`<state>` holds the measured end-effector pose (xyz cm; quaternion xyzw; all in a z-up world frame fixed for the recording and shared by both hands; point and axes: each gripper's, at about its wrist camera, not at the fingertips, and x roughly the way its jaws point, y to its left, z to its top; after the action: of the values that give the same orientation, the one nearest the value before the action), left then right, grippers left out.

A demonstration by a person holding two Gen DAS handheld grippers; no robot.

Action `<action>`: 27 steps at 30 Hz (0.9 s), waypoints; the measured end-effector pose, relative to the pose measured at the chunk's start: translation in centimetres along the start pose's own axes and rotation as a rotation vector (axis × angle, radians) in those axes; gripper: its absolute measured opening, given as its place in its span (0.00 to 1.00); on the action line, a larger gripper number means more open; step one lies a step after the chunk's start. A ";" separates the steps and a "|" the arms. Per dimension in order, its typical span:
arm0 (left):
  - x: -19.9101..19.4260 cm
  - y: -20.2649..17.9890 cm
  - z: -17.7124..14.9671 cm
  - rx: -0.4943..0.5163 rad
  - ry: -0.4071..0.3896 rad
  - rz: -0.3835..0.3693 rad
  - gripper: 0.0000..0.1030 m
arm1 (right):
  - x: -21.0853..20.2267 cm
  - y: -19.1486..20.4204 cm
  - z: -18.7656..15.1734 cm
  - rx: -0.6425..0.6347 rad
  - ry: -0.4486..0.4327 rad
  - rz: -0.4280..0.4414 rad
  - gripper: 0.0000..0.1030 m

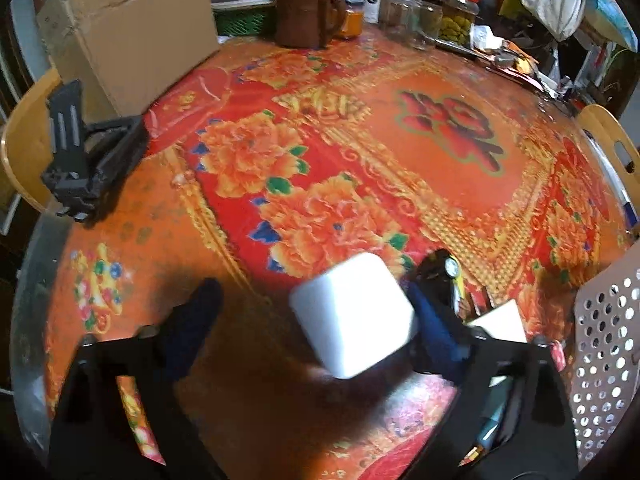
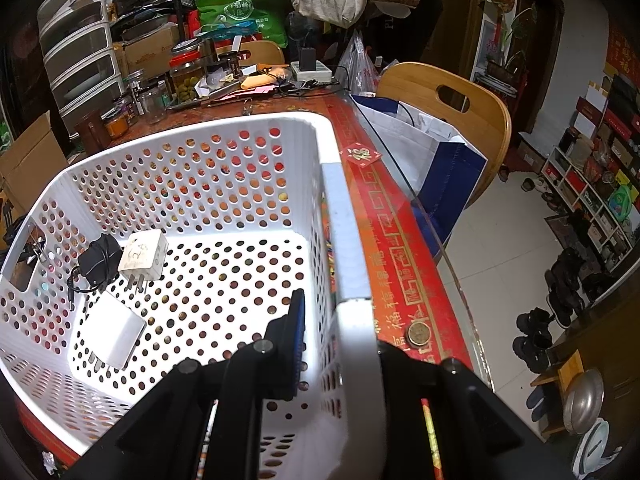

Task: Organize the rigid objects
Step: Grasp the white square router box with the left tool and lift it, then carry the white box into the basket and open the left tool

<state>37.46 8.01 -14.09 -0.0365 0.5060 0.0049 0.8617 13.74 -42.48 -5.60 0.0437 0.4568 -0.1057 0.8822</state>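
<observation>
left gripper [image 1: 316, 316] spread wide around a blurred white cube [image 1: 353, 315]; right gripper [image 2: 340, 344] clamped on the white basket [image 2: 352, 240] rim.

cube lay low centre of frame, against the right finger [image 1: 434, 330], apart from the left one. open tablecloth [image 1: 360, 140] above. basket held two white adapters [image 2: 142, 256] and a black one [image 2: 98, 260] at lower left.

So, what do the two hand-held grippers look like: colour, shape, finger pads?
Both are black. The left hand-held gripper has angular black arms joined by round bolts, and dark blue pads on its fingers. The right hand-held gripper has the same black frame and bolts, with a ribbed blue pad on its fingers. No cables or sleeves are visible.
</observation>
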 end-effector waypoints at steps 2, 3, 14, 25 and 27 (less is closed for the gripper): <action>0.1 -0.2 -0.2 0.004 0.012 -0.023 0.61 | 0.0 0.1 0.0 -0.004 0.002 -0.001 0.14; 0.1 -0.5 -0.3 0.016 0.008 0.000 0.57 | 0.0 0.1 0.0 -0.006 0.003 -0.001 0.14; -4.1 -0.6 -0.2 0.011 -0.174 0.097 0.50 | 0.0 0.3 0.1 -0.006 0.003 -0.003 0.14; -10.7 -4.0 0.5 0.060 -0.331 0.230 0.50 | 0.1 0.4 0.2 -0.010 0.003 -0.001 0.14; -12.0 -5.3 0.2 0.085 -0.347 0.224 0.50 | 0.0 0.4 0.1 -0.011 -0.001 0.003 0.14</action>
<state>32.03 3.07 -3.18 0.0581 0.3508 0.0856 0.9307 13.95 -42.11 -5.58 0.0393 0.4569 -0.1021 0.8827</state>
